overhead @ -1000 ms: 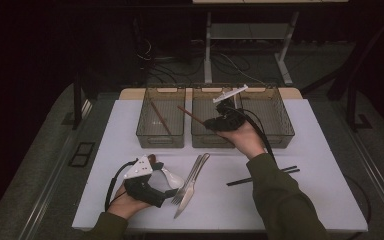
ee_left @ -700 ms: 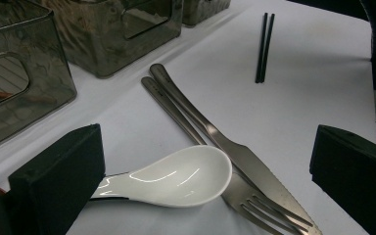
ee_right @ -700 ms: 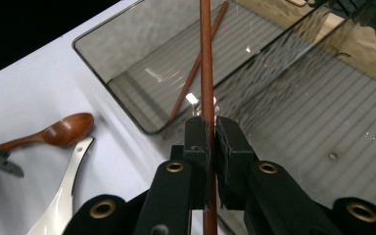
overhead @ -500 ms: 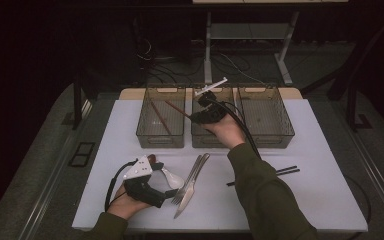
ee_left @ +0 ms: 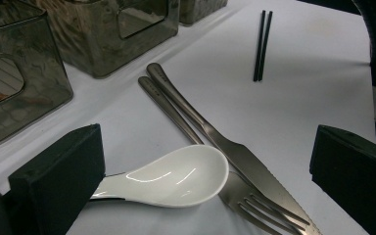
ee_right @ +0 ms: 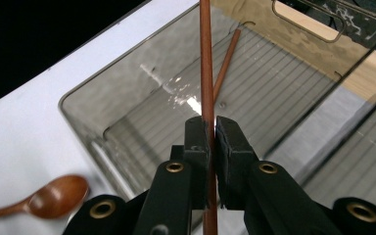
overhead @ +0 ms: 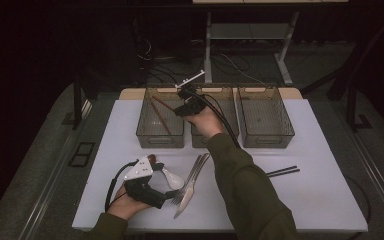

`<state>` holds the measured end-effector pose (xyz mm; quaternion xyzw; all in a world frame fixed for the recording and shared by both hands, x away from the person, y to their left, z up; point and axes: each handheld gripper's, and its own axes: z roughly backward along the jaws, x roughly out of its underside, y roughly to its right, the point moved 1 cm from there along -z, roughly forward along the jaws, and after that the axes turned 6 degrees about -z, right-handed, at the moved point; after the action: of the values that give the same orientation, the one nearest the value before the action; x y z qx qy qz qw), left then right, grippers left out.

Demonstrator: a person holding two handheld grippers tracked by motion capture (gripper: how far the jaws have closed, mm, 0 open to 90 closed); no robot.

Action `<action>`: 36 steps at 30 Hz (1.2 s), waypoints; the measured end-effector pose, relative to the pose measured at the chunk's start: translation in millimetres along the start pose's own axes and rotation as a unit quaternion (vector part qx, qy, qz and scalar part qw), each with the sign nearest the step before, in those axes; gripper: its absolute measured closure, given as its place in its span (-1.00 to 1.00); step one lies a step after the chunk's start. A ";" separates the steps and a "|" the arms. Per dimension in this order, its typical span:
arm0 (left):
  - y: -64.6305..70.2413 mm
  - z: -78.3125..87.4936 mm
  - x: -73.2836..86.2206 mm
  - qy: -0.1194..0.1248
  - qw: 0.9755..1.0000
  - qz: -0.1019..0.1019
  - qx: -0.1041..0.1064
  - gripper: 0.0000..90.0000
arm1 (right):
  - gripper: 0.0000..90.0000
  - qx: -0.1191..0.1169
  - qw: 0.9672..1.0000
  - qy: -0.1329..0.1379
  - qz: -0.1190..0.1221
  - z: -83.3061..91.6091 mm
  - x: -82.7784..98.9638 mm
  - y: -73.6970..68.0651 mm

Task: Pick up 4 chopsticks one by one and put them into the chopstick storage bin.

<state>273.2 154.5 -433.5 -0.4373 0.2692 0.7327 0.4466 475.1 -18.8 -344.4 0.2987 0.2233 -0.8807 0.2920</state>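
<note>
While the right tongs [ee_right: 208,134] pinch a brown chopstick [ee_right: 205,58], another apparently lies binned.

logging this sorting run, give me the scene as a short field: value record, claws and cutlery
right claw: shut on brown chopstick, above left bin
left bin contents: one brown chopstick
left claw: open, white spoon between its jaws
beside spoon: fork and knife
black chopsticks: on table, a pair
wooden spoon: beside left bin
</note>
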 end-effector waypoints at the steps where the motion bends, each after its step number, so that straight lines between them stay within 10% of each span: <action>1: 0.0 -0.4 0.1 -0.001 1.000 0.000 0.000 -1.00 | 0.86 0.001 1.000 -0.001 -0.002 -3.0 -2.1 -0.3; 25: 0.1 -1.9 -2.7 0.006 1.000 0.001 0.006 -1.00 | 0.85 0.045 0.998 -0.022 -0.042 -65.0 -29.0 -5.6; 36: -0.1 -2.0 -3.0 0.006 1.000 -0.001 0.006 -1.00 | 0.30 0.025 0.999 0.011 -0.036 -52.1 -33.7 -6.9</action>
<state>274.7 151.7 -431.8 -0.4395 0.2757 0.7283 0.4477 513.2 28.7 -358.4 0.3073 0.2152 -0.8925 0.2503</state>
